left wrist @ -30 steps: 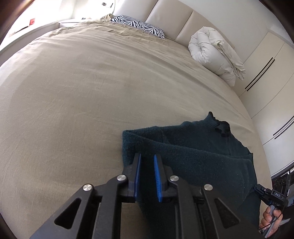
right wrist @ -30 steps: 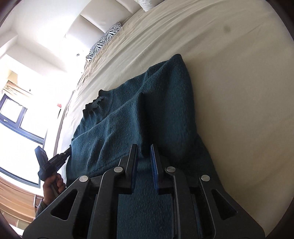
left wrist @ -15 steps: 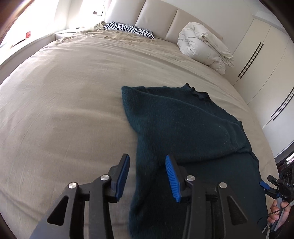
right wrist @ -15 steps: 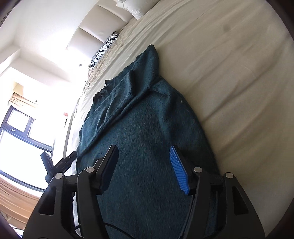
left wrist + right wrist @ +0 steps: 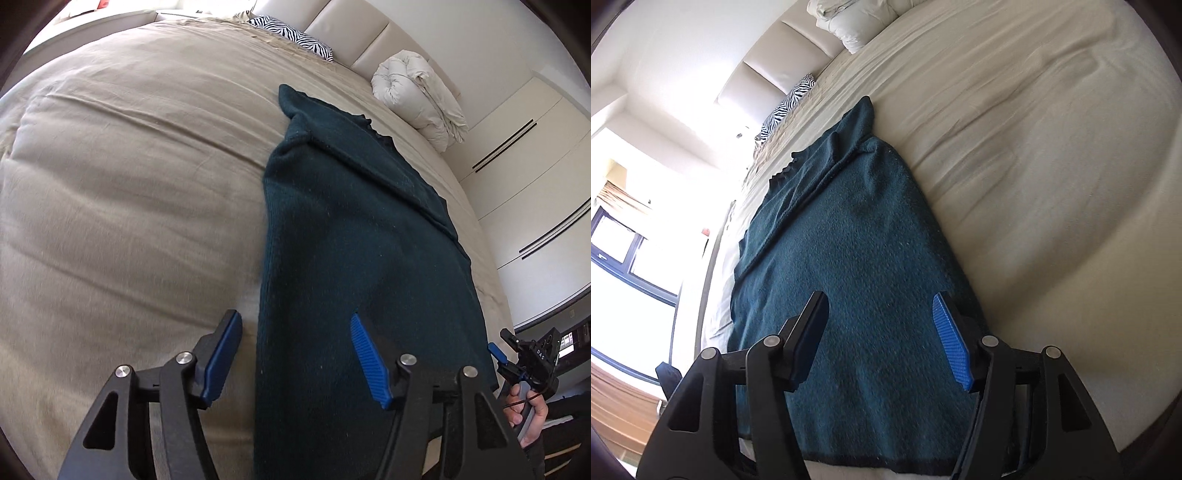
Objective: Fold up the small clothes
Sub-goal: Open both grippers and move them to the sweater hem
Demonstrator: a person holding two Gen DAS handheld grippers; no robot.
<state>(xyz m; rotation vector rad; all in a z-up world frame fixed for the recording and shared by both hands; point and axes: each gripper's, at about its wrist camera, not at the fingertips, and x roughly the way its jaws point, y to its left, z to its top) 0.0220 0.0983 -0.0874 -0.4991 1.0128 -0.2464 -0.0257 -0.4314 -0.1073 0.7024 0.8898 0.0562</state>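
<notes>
A wide bed (image 5: 110, 184) under a beige cover fills most of both wrist views. At its head stands a cream padded headboard (image 5: 354, 40), with a zebra-print pillow (image 5: 295, 37) and a rolled white duvet (image 5: 421, 96) lying against it. White wardrobe doors (image 5: 524, 155) with dark slot handles line the wall past the bed's far side.

A dark teal sweater (image 5: 351, 240) lies spread along the bed, lengthwise away from the cameras, its neckline at the far end and one side folded over the body so that a long crease runs down it. In the right wrist view its hem edge (image 5: 886, 463) shows at the near edge of the bed.

The left gripper (image 5: 295, 354) hangs over the near part of the sweater with its blue-padded fingers spread wide and nothing between them; the left finger is over the bare cover just beside the sweater's edge, the right finger over the knit. The right gripper (image 5: 882, 339) likewise stands wide apart and empty, both fingers above the sweater's lower body. The person's right hand (image 5: 528, 413) grips that tool's handle at the edge of the left wrist view.
</notes>
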